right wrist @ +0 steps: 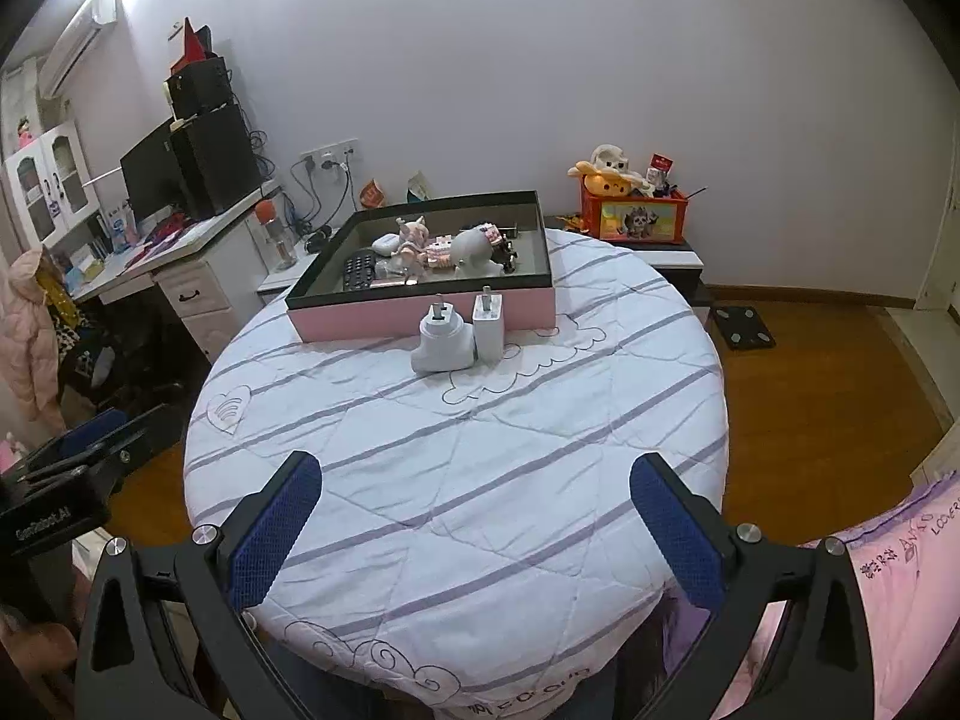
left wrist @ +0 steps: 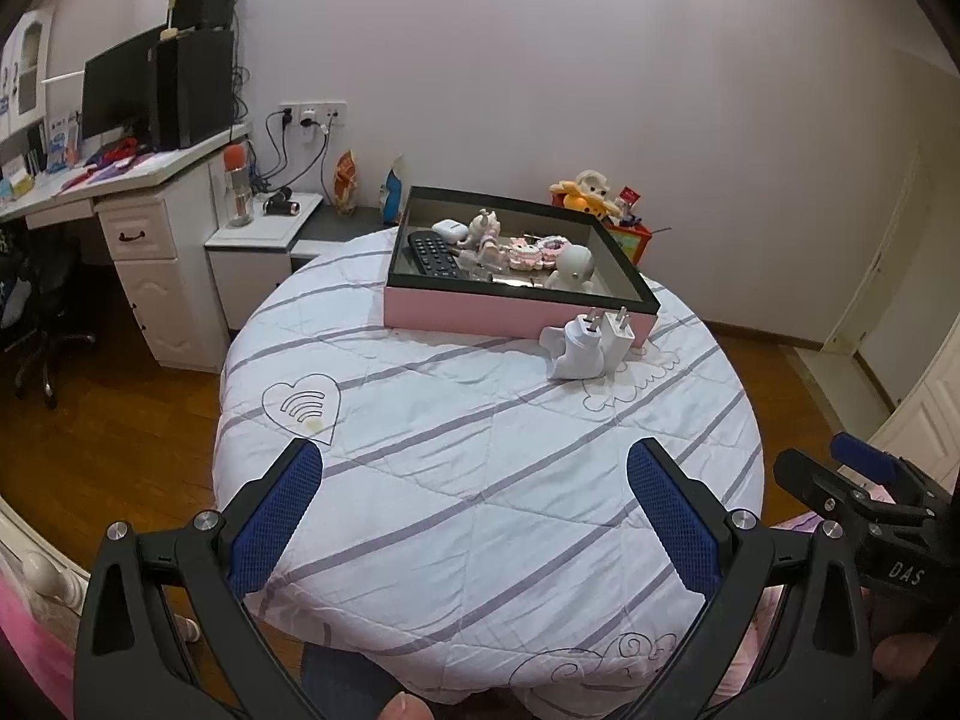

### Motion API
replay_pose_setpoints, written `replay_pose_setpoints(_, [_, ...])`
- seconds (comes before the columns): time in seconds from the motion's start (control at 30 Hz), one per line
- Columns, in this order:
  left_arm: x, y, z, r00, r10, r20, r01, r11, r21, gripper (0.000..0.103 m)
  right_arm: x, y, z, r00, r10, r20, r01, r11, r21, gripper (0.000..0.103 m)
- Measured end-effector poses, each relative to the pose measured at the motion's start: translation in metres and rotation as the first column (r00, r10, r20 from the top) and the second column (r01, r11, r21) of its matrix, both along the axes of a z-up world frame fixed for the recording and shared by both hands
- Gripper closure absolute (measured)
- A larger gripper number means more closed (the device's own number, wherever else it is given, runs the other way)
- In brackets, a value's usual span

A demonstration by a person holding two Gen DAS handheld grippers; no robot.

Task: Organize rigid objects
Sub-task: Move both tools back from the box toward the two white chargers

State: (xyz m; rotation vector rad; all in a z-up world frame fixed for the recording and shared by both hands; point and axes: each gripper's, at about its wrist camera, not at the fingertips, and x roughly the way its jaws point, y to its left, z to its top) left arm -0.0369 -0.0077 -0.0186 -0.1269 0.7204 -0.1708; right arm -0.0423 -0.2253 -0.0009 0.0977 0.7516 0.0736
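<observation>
A round table stands in the middle of the room under a white quilted cloth with grey stripes. At its far side sits a shallow box with pink walls and a dark rim. Inside lie a black remote, a white earbud case, a small pinkish figurine, some pink trinkets and a white round-headed toy.

Just in front of the box, on the cloth, stand two white chargers. The rounded adapter has its prongs pointing up, and the flat plug stands upright beside it, the two touching or nearly so. Both sit close against the box's pink wall.

The left gripper hovers over the near edge of the table with its blue pads spread wide and nothing between them. The right gripper hangs likewise at the near edge, its blue pads parted and empty. Both are well apart from the chargers and the box. Each gripper shows at the edge of the other's view.

To the left is a white desk with a monitor, and beyond the table a red toy bin sits against the wall.
</observation>
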Motion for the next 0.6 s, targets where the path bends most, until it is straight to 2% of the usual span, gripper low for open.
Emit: replay_pose_setpoints(0.6, [0.008, -0.0021, 0.0006, 1.0, 0.004, 0.006, -0.004, 1.0, 0.004, 0.0, 0.0099, 0.0018, 0.0013, 1.0, 0.005, -0.002, -0.005, 1.0, -0.015, 0.0])
